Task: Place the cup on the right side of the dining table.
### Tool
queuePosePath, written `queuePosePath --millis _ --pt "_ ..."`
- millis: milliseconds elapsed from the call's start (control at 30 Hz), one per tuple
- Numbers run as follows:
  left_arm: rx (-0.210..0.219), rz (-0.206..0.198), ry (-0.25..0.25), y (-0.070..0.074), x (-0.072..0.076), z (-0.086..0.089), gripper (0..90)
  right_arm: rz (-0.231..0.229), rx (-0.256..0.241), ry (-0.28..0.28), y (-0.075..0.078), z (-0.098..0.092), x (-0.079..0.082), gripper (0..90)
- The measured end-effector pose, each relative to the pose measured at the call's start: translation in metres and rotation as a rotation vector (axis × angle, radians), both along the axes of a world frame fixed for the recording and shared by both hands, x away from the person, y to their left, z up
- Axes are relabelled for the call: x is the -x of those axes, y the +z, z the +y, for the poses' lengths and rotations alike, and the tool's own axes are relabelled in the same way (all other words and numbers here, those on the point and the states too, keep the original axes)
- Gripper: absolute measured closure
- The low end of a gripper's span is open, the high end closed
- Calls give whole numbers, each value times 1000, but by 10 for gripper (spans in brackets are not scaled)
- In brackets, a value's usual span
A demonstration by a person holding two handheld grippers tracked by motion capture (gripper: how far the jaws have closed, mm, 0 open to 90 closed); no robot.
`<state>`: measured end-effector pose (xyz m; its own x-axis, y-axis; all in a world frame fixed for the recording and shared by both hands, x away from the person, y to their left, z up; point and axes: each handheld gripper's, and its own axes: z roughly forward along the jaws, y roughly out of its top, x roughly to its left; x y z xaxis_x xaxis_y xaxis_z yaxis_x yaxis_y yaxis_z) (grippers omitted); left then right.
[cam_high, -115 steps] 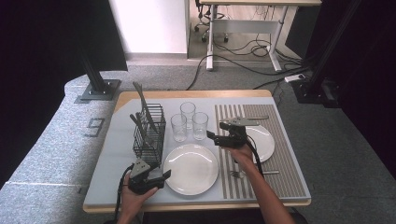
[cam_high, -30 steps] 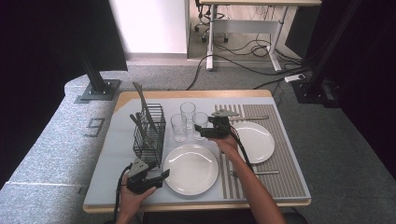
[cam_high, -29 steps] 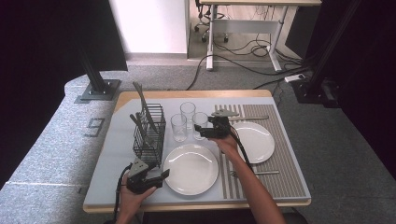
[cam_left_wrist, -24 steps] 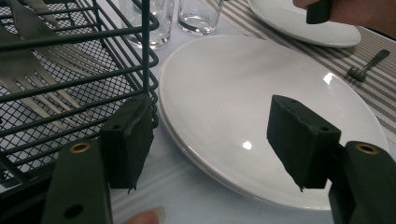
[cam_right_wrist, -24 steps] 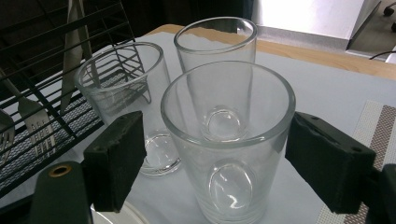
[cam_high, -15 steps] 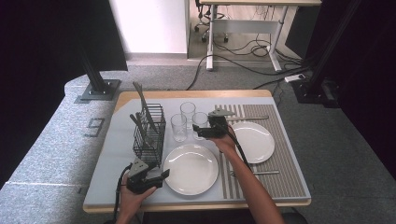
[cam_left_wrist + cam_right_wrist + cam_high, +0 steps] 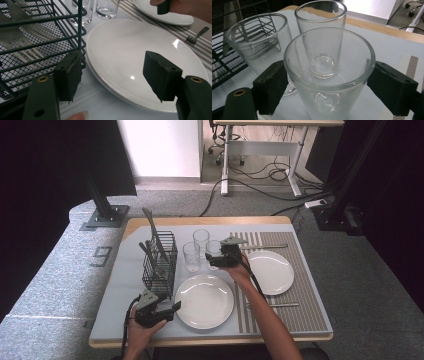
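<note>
Three clear glasses stand behind the plates. My right gripper (image 7: 210, 260) (image 7: 328, 85) is open, a black pad on each side of the nearest glass (image 7: 214, 249) (image 7: 329, 75) and very close to its walls; the glass rests on the mat. A second glass (image 7: 191, 256) (image 7: 254, 42) stands to its left and a third (image 7: 201, 240) (image 7: 320, 30) behind it. My left gripper (image 7: 172, 311) (image 7: 112, 77) is open and holds nothing, low at the front left, beside the rim of the near white plate (image 7: 205, 301) (image 7: 130, 55).
A black wire basket (image 7: 159, 262) (image 7: 37, 50) with forks and other cutlery stands at the left. A second white plate (image 7: 270, 272) lies on the striped placemat (image 7: 305, 305), with a fork (image 7: 272, 305) (image 7: 197, 35) in front of it and a knife (image 7: 265, 246) behind.
My right gripper has moved left from over the right plate to the nearest glass, its jaws now on either side of it. The left gripper has stayed put.
</note>
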<state>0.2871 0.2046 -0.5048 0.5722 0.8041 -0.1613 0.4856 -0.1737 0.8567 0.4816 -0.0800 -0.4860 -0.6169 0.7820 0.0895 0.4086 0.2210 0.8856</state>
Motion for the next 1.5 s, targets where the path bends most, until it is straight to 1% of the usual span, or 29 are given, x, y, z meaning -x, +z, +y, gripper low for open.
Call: queuePosePath --millis 167,333,433,567,667,1200,1500 --pt "0 1 2 0 0 1 317 -5 11 -7 -1 2 -2 180" --pt "-1 1 3 0 0 1 318 -10 22 -21 -3 5 -2 222" --pt "-1 1 4 0 0 1 318 -10 19 -25 -4 6 -3 238" --pt "-1 1 3 0 0 1 317 -29 30 -27 -6 9 -1 274" --pt "0 0 4 0 0 1 317 -48 42 -33 -6 11 -1 280" --pt "-3 1 1 0 0 1 317 -44 49 -27 -6 10 -1 287" --pt "-1 3 -2 0 0 1 318 -32 59 -23 -4 10 0 289"
